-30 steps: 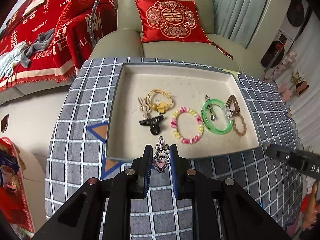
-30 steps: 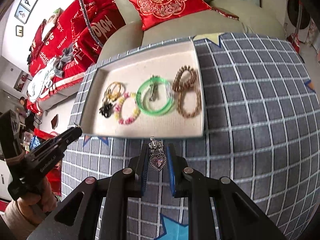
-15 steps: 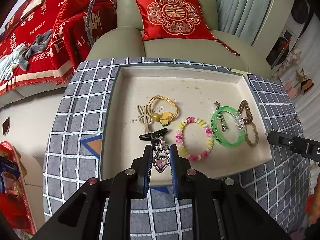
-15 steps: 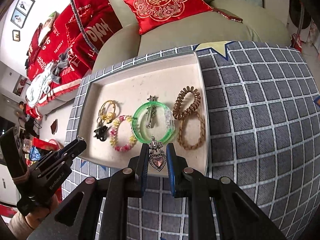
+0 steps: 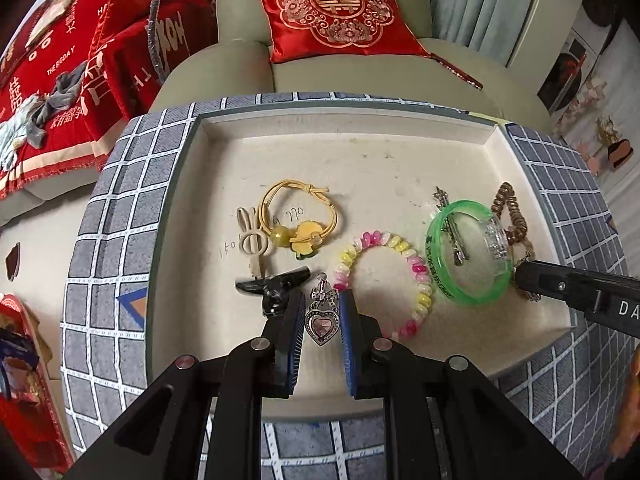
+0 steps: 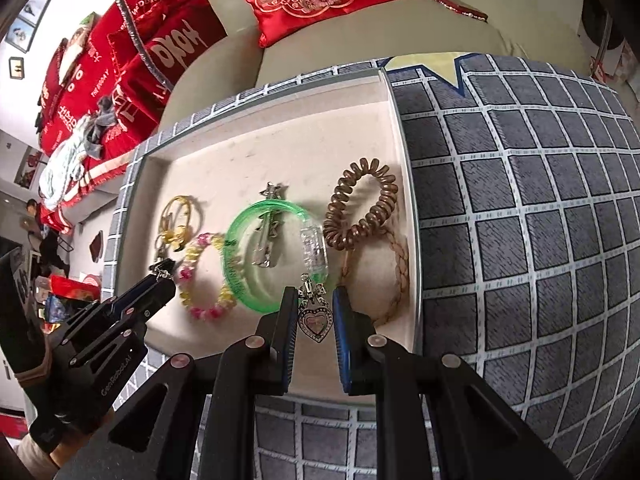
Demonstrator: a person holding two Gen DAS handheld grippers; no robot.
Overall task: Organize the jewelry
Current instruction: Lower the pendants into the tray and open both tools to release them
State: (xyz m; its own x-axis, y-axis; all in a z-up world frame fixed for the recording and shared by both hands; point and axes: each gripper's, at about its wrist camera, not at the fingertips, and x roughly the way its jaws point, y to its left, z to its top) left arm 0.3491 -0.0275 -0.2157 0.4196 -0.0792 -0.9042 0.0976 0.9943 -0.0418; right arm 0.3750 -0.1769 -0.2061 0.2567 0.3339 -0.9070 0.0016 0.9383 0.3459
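My left gripper (image 5: 320, 326) is shut on a silver heart earring with a pink stone (image 5: 321, 325), held over the front of the cream tray (image 5: 344, 128), between a black hair clip (image 5: 276, 283) and a pink-and-yellow bead bracelet (image 5: 384, 280). My right gripper (image 6: 316, 322) is shut on a matching heart earring (image 6: 316, 322) at the tray's front right, just before the green bangle (image 6: 268, 256) and a braided brown bracelet (image 6: 394, 272). Each gripper shows in the other's view, the right gripper (image 5: 576, 290) and the left gripper (image 6: 132, 308).
The tray also holds a yellow hair tie (image 5: 300, 220), a beige bunny clip (image 5: 252, 242), a silver hair pin (image 6: 270, 236) and a brown spiral hair tie (image 6: 362, 204). The tray sits on a grey checked cloth (image 6: 520, 208). A sofa with a red cushion (image 5: 336, 8) stands behind.
Both grippers have moved forward from the cloth in front of the tray to over the tray's front part, each still holding its heart earring.
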